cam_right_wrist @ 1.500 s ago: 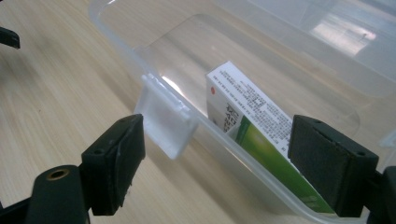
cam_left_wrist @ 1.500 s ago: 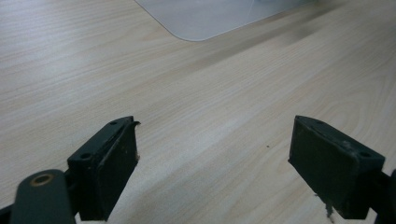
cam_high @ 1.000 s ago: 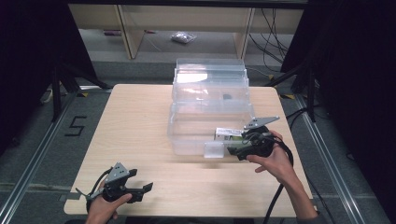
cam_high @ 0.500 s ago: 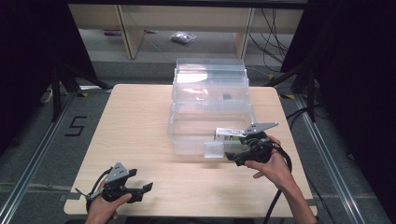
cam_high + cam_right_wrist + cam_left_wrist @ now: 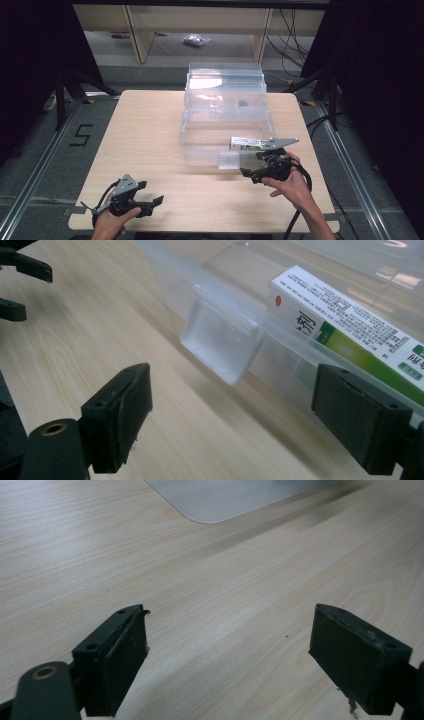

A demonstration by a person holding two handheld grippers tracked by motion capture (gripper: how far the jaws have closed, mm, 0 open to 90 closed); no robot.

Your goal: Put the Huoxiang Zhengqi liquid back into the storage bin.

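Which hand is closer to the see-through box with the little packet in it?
The right gripper: it hovers open beside the clear box and the packet. The left gripper sits far off.

So the clear plastic box (image 5: 225, 127) sits open right in front of the right gripper (image 5: 255, 172), its lid swung up at the far side. Its front latch flap (image 5: 222, 342) hangs down just ahead of the spread jaws, not touching them. A white and green carton (image 5: 350, 327) lies flat inside, by the near wall, just past the gripper.
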